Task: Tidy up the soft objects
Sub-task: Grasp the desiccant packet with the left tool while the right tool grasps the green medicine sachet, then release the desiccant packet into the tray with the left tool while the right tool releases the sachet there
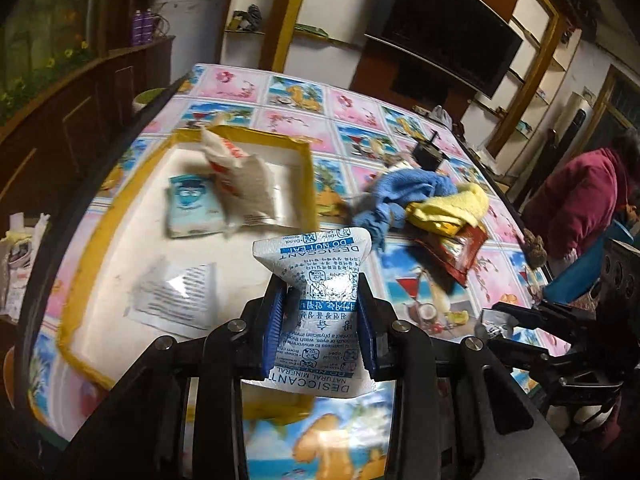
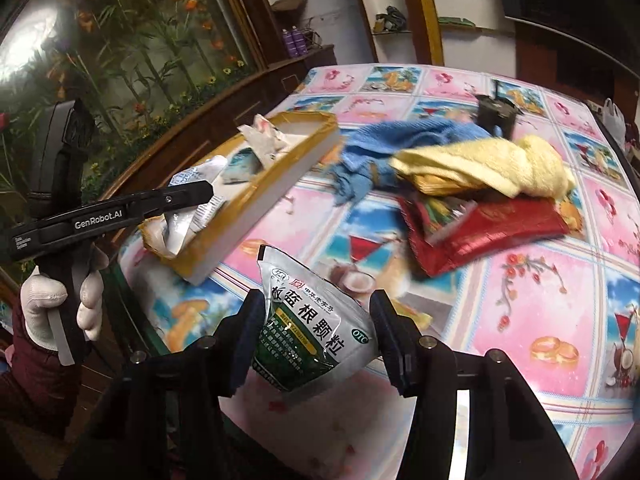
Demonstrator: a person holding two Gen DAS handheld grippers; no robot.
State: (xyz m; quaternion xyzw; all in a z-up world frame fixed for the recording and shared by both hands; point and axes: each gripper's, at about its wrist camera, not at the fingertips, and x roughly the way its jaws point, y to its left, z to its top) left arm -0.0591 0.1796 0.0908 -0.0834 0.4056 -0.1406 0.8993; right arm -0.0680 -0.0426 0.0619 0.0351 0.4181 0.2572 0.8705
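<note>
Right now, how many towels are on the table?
2: a blue towel crumpled at mid-table beside the yellow-edged tray, and a yellow towel lying partly over it and the red packets. Others may be hidden beneath the pile.

My right gripper (image 2: 318, 336) pinches a green-and-white sachet (image 2: 310, 322) above the patterned tablecloth (image 2: 532, 300). My gloved left hand (image 2: 60, 308) carries the left gripper (image 2: 202, 196) over the yellow-rimmed tray (image 2: 256, 196).
</note>
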